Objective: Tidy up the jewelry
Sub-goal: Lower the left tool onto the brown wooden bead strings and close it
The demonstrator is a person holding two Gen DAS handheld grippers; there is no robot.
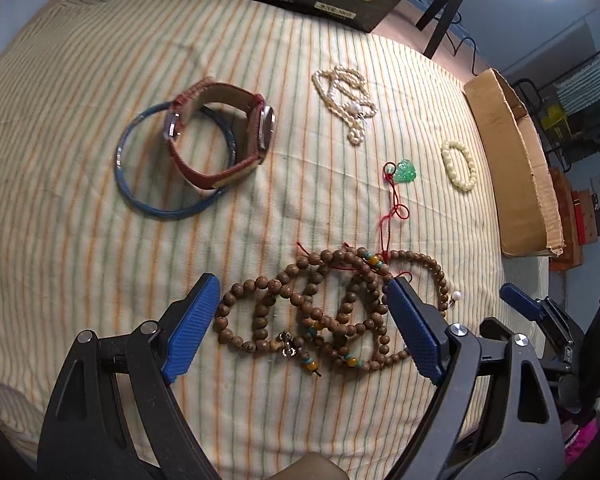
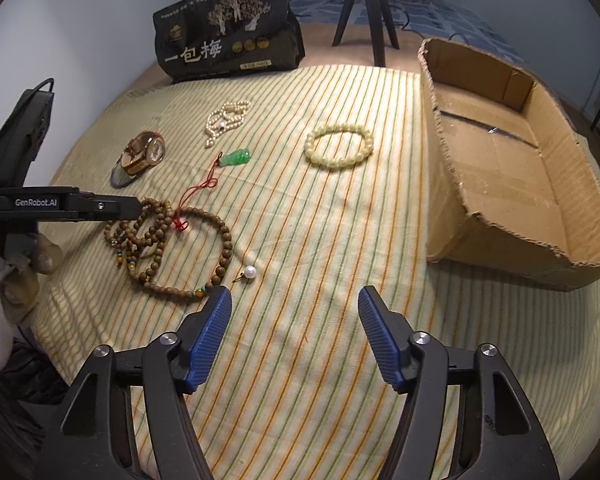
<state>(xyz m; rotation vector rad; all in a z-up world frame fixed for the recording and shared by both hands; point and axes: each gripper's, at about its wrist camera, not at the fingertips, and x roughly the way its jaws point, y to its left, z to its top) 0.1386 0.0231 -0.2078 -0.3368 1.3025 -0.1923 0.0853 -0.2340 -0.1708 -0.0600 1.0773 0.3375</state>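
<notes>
Hovering over the wooden bead strand [image 1: 332,312], the left claw [image 1: 304,308] is spread wide with the tangled loops lying between its blue fingers [image 1: 192,328]; nothing is pinched. Can't tell if the pads touch the beads or hang just above them.

Right claw [image 2: 296,320] is also wide open and holding nothing, low over the bare striped cloth [image 2: 340,240], just right of the bead strand [image 2: 172,248] as seen from the right wrist.

Everything else, placed relative to the bead strand:
- A white pearl charm [image 2: 250,271] sits just off its right edge.
- A red cord runs from the strand back to a green jade pendant [image 1: 406,171], which lies a little beyond it.
- The pearl necklace [image 1: 348,100] is bunched up further back.
- A pale bead bracelet [image 2: 339,147] lies back and right, near the cardboard box [image 2: 516,184].
- The watch [image 1: 224,128] with a red-brown strap is back and left, sitting on a blue bangle [image 1: 168,164].
- A black printed bag [image 2: 228,48] and a tripod [image 2: 368,12] stand at the far edge.
</notes>
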